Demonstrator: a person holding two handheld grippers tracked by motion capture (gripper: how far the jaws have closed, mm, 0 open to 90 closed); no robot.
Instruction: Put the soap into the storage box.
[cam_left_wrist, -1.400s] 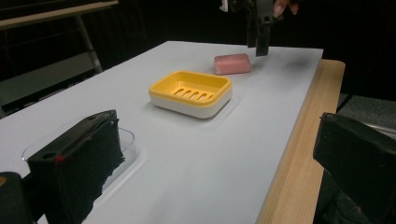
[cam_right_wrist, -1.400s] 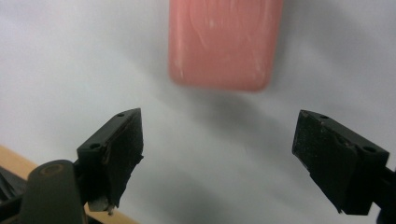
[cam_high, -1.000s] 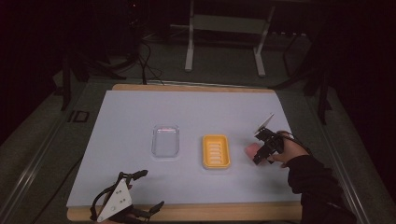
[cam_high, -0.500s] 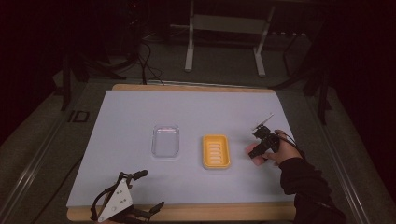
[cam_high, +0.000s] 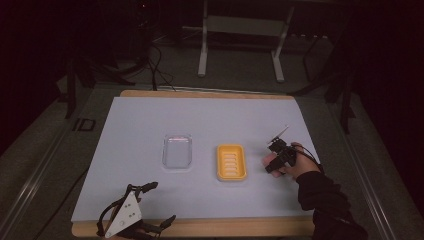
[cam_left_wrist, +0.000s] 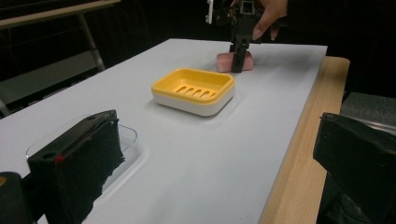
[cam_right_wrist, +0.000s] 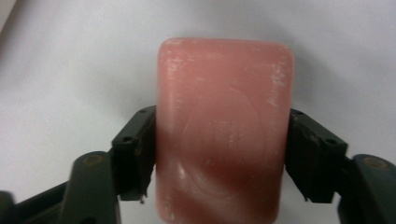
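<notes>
Soap bar (cam_right_wrist: 224, 130): pink, rectangular with rounded corners, lying flat on the pale blue table cover (cam_high: 150, 125), well right of centre
Right gripper (cam_high: 272, 165): held in the person's right hand, pointing down over the bar; its jaws have just been closing and both pads now press the bar's two long sides
Long axis: runs straight ahead between the jaws, so the grip spans the narrow width
Soap dish (cam_high: 231, 162): yellow, slotted, empty, just left of the held bar
Clear lid (cam_high: 177, 150): left of the dish
Left gripper (cam_high: 150, 207): resting at the near table edge, jaws wide apart, holding nothing, much farther from the bar
</notes>
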